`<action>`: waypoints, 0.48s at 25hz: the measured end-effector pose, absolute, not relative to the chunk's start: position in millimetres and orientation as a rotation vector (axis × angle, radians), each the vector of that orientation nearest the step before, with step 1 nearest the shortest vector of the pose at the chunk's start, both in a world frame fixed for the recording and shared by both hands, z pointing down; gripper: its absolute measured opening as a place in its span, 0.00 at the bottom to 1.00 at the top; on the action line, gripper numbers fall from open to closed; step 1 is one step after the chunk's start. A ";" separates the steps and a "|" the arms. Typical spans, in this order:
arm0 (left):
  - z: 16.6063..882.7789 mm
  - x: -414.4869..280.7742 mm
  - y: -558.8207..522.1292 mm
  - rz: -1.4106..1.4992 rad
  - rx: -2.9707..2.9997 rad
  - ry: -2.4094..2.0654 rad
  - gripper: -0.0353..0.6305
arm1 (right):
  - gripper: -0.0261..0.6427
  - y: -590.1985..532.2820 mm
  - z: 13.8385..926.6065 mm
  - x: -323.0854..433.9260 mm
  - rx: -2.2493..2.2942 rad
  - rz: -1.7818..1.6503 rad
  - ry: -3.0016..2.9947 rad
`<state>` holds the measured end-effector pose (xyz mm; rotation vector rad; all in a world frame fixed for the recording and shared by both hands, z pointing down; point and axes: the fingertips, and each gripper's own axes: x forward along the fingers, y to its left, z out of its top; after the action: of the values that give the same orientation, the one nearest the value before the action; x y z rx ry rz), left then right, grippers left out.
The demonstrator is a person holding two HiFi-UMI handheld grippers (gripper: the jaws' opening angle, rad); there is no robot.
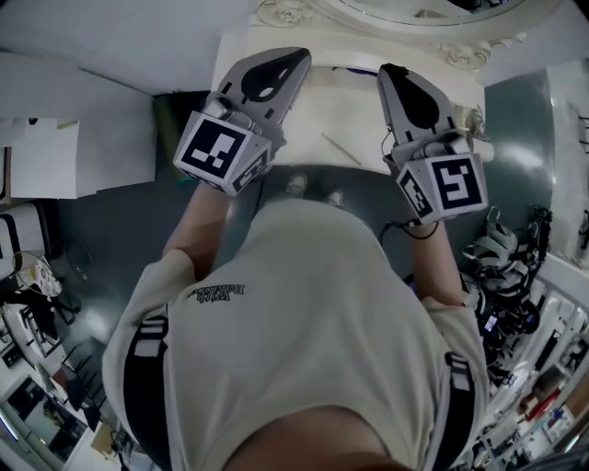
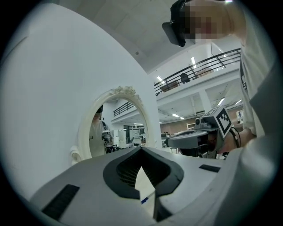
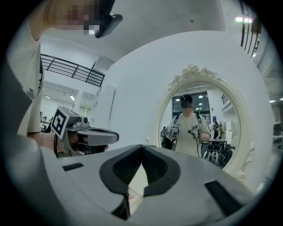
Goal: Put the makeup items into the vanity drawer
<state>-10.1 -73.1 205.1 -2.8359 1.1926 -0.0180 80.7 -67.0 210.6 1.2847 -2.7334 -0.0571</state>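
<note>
Both grippers are held up level in front of a white vanity (image 1: 313, 129) with an oval, ornate-framed mirror (image 3: 199, 128). My left gripper (image 1: 299, 57) is shut with nothing between its jaws; its tips meet in the left gripper view (image 2: 141, 149). My right gripper (image 1: 391, 72) is also shut and empty, its tips touching in the right gripper view (image 3: 142, 145). A thin pencil-like stick (image 1: 340, 149) lies on the vanity top between and below the two grippers. No drawer shows in any view.
The mirror frame (image 1: 405, 18) runs along the top edge of the head view. White boxes (image 1: 41, 156) stand at the left on the dark floor. Cluttered shelves and gear (image 1: 515, 276) crowd the right side. My shoes (image 1: 313, 189) stand at the vanity's front edge.
</note>
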 end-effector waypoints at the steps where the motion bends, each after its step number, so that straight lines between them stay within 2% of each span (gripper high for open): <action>1: 201.1 -4.8 -66.6 -0.012 -2.831 1.174 0.07 | 0.05 -58.9 207.8 86.2 1.298 -0.059 -2.737; 12: 201.9 42.2 -3.7 0.041 -2.879 1.035 0.07 | 0.05 16.8 203.4 124.6 1.343 -0.065 -2.759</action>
<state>42.2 -3.7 201.9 -2.8791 1.0353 0.0414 124.6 16.8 203.4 1.3427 -2.7590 -0.0645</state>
